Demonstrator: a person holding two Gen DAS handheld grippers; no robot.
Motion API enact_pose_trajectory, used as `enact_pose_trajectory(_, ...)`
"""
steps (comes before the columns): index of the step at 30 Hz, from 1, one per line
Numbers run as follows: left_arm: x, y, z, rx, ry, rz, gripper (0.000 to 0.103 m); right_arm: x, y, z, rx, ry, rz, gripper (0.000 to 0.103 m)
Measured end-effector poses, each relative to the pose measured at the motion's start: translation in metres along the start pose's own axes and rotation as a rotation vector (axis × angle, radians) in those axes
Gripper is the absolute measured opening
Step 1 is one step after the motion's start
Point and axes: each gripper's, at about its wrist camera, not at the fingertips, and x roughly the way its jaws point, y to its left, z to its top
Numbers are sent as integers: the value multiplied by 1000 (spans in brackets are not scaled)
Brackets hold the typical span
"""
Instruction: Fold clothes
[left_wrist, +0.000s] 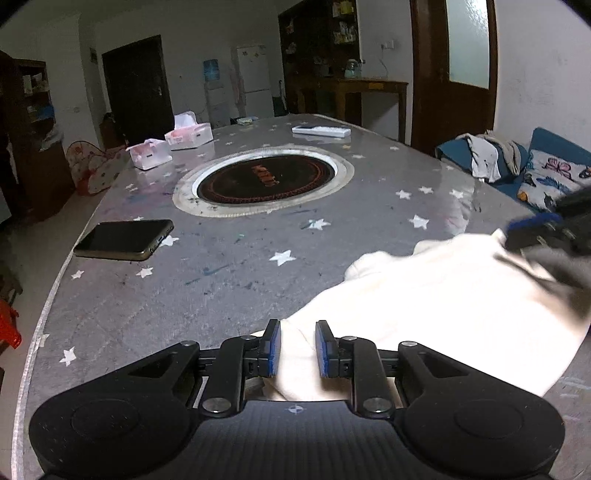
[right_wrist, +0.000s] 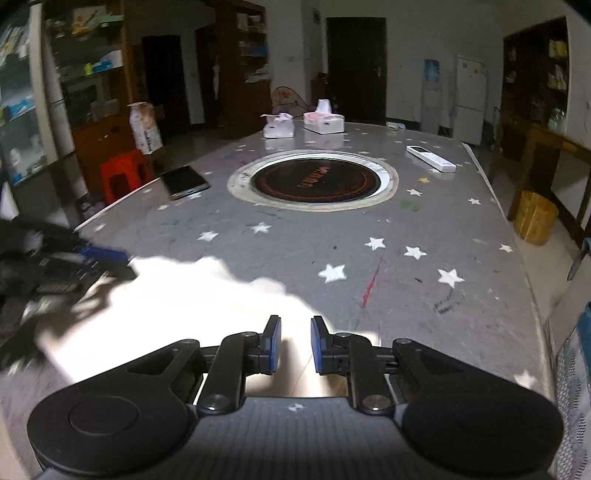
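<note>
A white garment (left_wrist: 436, 302) lies crumpled on the near part of the grey star-patterned table (left_wrist: 221, 280). My left gripper (left_wrist: 297, 338) is open, its blue pads on either side of a fold of the garment at its left edge. The right gripper shows blurred at the far right of the left wrist view (left_wrist: 543, 232). In the right wrist view the garment (right_wrist: 184, 291) is overexposed. My right gripper (right_wrist: 295, 334) is open over its right edge, with cloth between the pads. The left gripper shows blurred at the left (right_wrist: 99, 258).
A black phone (left_wrist: 123, 240) lies left of a round inset hotplate (left_wrist: 264, 179). Two tissue boxes (left_wrist: 188, 134) and a white remote (left_wrist: 320, 130) sit at the far end. A red stool (right_wrist: 123, 175), a yellow bin (right_wrist: 535, 218) and a blue sofa (left_wrist: 535, 166) stand around the table.
</note>
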Motion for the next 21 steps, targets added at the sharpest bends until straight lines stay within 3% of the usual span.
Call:
enact_pose_trajectory(5, -33, -25, 2, -2, -65, -89, 23, -31, 20, -24, -65, -2, 8, 15)
enact_pose_trajectory(9, -43, -52, -8, 34, -62, -171, 24, -37, 27, -44, -82, 17, -13, 15)
enact_pose_trajectory(14, -31, -54, -24, 26, 6, -144, 23, -38, 18, -55, -55, 39, -42, 14)
enact_pose_trajectory(21, -29, -46, -29, -15, 16, -134, 23, -27, 26, -28, -45, -33, 1, 14)
